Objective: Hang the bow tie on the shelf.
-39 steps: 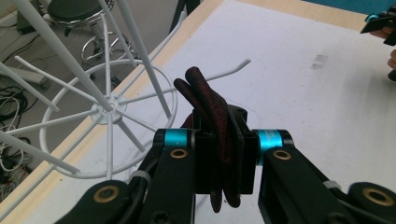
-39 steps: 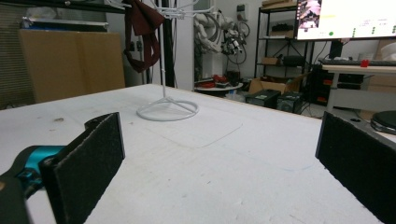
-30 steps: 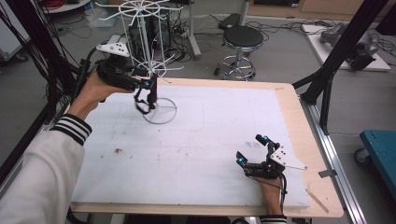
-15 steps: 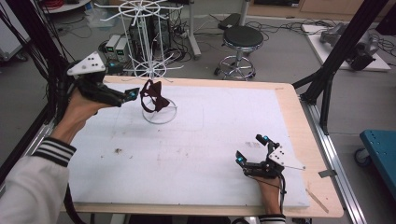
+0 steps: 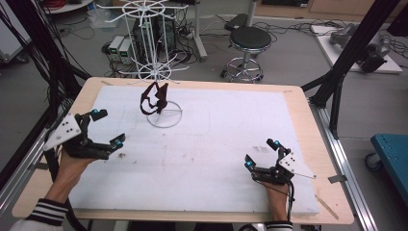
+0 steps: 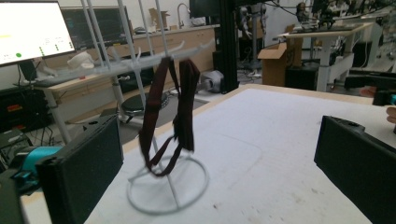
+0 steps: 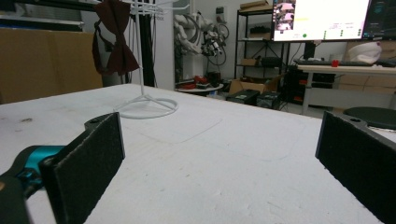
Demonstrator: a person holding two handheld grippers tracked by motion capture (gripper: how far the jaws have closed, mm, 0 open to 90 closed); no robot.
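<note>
A dark maroon bow tie (image 5: 154, 98) hangs by its strap from a lower arm of the white wire rack (image 5: 164, 115) at the back left of the table. In the left gripper view the bow tie (image 6: 180, 107) dangles straight ahead, above the rack's ring base (image 6: 140, 205). My left gripper (image 5: 109, 127) is low over the mat's left side, well away from the rack. It is open; its jaws have just been opening and nothing is between them (image 6: 217, 154). My right gripper (image 5: 260, 154) rests open and empty at the front right (image 7: 219, 154).
A white mat (image 5: 216, 144) covers the wooden table. Beyond the far edge a black stool (image 5: 248, 38) stands on the floor among cables. In the right gripper view the rack (image 7: 149, 105) and the bow tie (image 7: 114, 42) stand far off to the left.
The left gripper let go of the bow tie at the rack and drew back left, toward the front edge and downward. The bow tie stays hanging. The right gripper kept still.
</note>
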